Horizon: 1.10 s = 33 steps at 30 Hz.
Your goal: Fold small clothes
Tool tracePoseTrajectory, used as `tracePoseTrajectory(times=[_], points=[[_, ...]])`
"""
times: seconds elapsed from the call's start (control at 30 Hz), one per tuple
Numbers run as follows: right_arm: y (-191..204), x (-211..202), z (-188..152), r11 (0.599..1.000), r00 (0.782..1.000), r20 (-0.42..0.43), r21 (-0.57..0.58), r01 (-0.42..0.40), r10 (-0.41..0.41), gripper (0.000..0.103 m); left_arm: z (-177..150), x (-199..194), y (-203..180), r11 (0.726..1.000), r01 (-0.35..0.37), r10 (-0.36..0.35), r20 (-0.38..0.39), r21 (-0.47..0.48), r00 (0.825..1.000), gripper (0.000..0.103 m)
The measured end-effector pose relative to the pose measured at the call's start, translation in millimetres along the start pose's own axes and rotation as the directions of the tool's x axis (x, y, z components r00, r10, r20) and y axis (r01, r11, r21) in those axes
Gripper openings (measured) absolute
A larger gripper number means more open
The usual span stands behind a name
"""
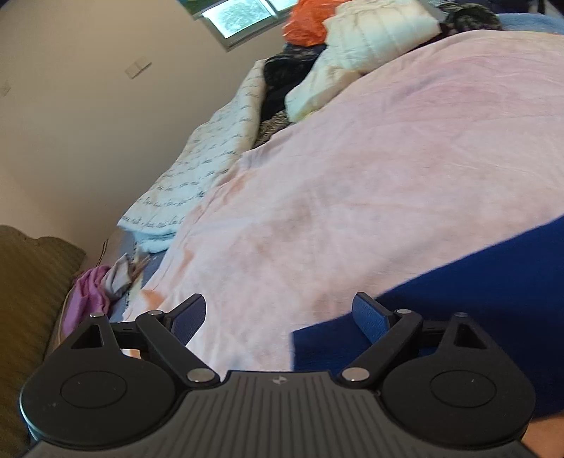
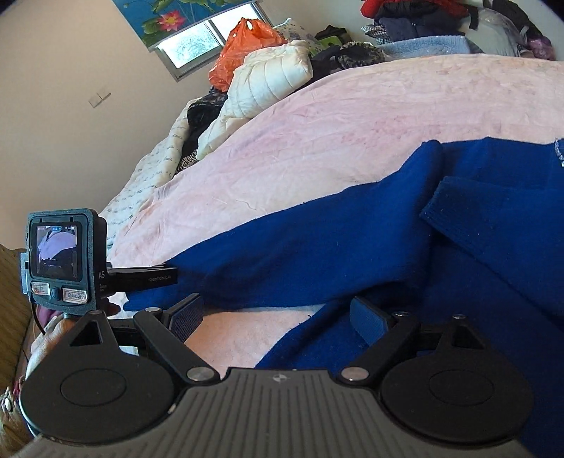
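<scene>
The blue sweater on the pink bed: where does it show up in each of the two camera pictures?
Left wrist view: the blue sweater fills only the lower right corner, by the open left gripper.
Right wrist view: it spreads across the whole right and middle, ahead of the open right gripper.
Shared landmark: the orange plastic bag near the window.

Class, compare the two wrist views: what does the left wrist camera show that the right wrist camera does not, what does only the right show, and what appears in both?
Only the left wrist view shows the purple cloth crumpled beside the bed, and the left gripper's own open fingers.

Only the right wrist view shows the blue sweater's ribbed cuff, the flower-print blind, and the left gripper's screen unit.

Both show the blue sweater on the pink blanket, the orange bag, and the white padded bedding. The right gripper is open too.
</scene>
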State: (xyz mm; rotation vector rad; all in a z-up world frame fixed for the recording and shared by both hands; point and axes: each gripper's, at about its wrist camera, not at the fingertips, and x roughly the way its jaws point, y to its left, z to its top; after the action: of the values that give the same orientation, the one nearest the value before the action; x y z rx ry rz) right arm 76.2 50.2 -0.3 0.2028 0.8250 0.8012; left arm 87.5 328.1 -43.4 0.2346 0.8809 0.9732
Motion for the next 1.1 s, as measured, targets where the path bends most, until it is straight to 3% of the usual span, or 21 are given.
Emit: tracePoseTrajectory(times=[0.07, 0.17, 0.27, 0.37, 0.57, 0.7, 1.0, 1.1], points=[[13, 2, 3, 0.998, 1.000, 0.014, -0.055, 0.006, -0.005, 0.090, 0, 10, 22, 0.999, -0.029, 0.027, -0.033, -0.043, 0.999, 0.091], [38, 12, 3, 0.987, 1.000, 0.007, -0.162, -0.012, 0.013, 0.090, -6, 17, 44, 0.998, -0.017, 0.012, -0.068, -0.067, 0.998, 0.091], [69, 29, 0, 0.953, 1.000, -0.015, -0.304, 0.006, -0.011, 0.088, -19, 5, 64, 0.985, 0.109, -0.121, -0.087, -0.132, 0.989, 0.091], [99, 47, -7, 0.895, 0.999, -0.013, -0.445, 0.032, -0.042, 0.085, -31, -14, 77, 0.950, 0.249, -0.267, -0.078, -0.188, 0.961, 0.091], [141, 62, -23, 0.756, 0.993, 0.043, -0.645, 0.109, -0.106, 0.084, -39, -40, 77, 0.899, 0.379, -0.397, -0.041, -0.220, 0.917, 0.091], [156, 53, -34, 0.689, 0.987, 0.093, -0.708, 0.157, -0.129, 0.087, -43, -49, 71, 0.895, 0.396, -0.411, -0.031, -0.205, 0.911, 0.091], [164, 65, -43, 0.631, 0.977, 0.127, -0.747, 0.207, -0.169, 0.085, -46, -46, 88, 0.911, 0.346, -0.360, -0.023, -0.224, 0.933, 0.091], [173, 74, -51, 0.562, 0.975, 0.147, -0.798, 0.217, -0.168, 0.078, -47, -40, 99, 0.907, 0.334, -0.353, -0.032, -0.256, 0.935, 0.091]])
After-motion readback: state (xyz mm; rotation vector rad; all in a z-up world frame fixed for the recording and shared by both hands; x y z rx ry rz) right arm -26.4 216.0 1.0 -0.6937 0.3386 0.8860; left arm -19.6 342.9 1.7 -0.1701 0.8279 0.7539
